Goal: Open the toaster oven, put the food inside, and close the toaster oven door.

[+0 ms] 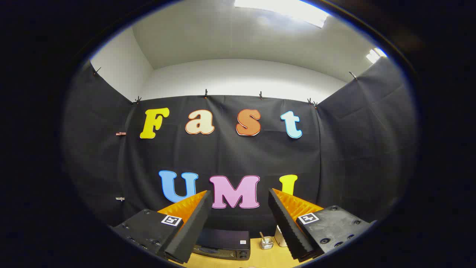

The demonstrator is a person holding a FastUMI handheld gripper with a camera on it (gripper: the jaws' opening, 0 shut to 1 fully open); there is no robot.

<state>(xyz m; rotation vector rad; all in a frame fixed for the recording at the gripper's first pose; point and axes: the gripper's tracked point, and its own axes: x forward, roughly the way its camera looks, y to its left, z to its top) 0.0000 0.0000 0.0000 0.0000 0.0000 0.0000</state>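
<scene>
While the gripper (240, 223) is raised and pointed toward the booth's back wall, its jaws stand spread wide apart, released, with nothing between them and nothing touching either finger. Each finger (189, 227) carries a ribbed inner pad, and each finger base bears a small square black-and-white marker tag (171, 220) (a coded pattern, not readable text).

Below and beyond the fingers, seen in the gap between them, the toaster oven (223, 243) sits on the table (267, 257). It is a dark, boxy unit whose door appears closed; two round knobs are visible at its right front corner. A small white sticker (243, 242) is fixed to the upper right of its casing; the print on it is too small to read.

Just to the right of the toaster oven stands a small clear glass jar (266, 242) with a thin stick resting in it. Beside that jar, partly hidden behind the right finger, is a pale upright container (279, 238); its markings cannot be made out.

Black cloth (353, 149) forms the wall on three sides, clipped along its top edge, with a white wall and ceiling lights (282, 9) above.
</scene>
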